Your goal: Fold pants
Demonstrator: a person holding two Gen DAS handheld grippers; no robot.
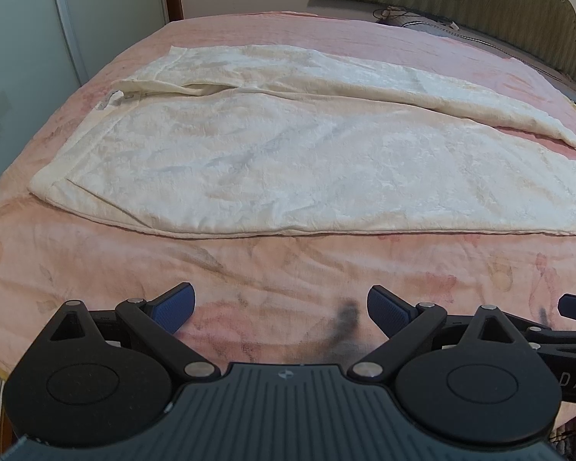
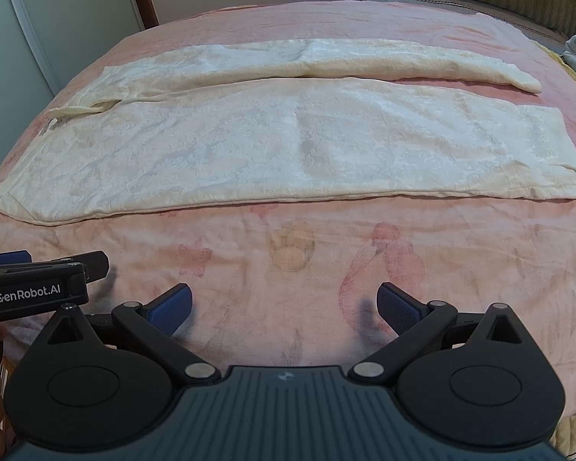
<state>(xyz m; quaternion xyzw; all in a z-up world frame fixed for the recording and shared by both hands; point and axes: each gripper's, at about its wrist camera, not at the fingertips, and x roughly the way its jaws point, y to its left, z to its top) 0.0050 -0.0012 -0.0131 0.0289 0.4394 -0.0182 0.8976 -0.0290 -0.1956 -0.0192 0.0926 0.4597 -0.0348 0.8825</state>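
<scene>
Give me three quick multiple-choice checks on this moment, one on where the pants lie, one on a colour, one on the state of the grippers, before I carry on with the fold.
1. Where do the pants lie?
A. Spread flat on the bed cover
B. Hanging over the headboard
C. Bunched up in a gripper

2. What colour is the bed cover under them?
A. Dark blue
B. Pink with a faint flower print
C. Plain green

3. How do the left gripper and the right gripper stand?
A. Both shut on cloth
B. Left shut, right open
C. Both open, holding nothing

Answers:
1 A: both legs lie stretched out side by side across the cover, waistband toward the left.
2 B: pink cloth shows all round the cream pants.
3 C: each wrist view shows the blue pads wide apart, above bare cover short of the pants.
</scene>
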